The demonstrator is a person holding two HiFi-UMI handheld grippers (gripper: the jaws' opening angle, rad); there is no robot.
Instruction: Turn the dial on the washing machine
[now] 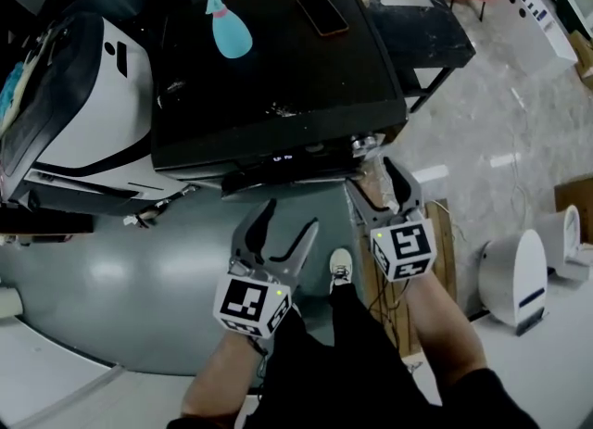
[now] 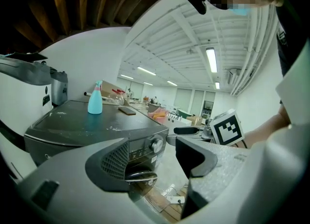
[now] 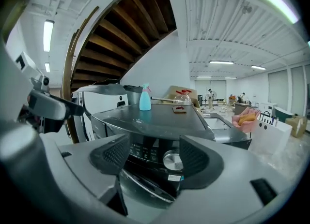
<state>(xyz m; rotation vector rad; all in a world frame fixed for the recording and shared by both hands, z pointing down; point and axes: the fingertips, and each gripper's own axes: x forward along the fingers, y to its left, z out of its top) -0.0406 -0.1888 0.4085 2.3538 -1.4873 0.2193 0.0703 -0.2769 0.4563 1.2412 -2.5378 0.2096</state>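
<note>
Between right gripper jaws, dial, apparently untouched

Washing machine top: was dark and matt, with pale scuffs and dust.
Dial: looked like silver metal, smooth and shiny.
Spray bottle: was turquoise plastic, smooth.
Right gripper: was grey matt plastic; its pads were darker, with a fine rough grid.
Floor, lower left of the head view: was grey, smooth and glossy, with reflections.
</note>
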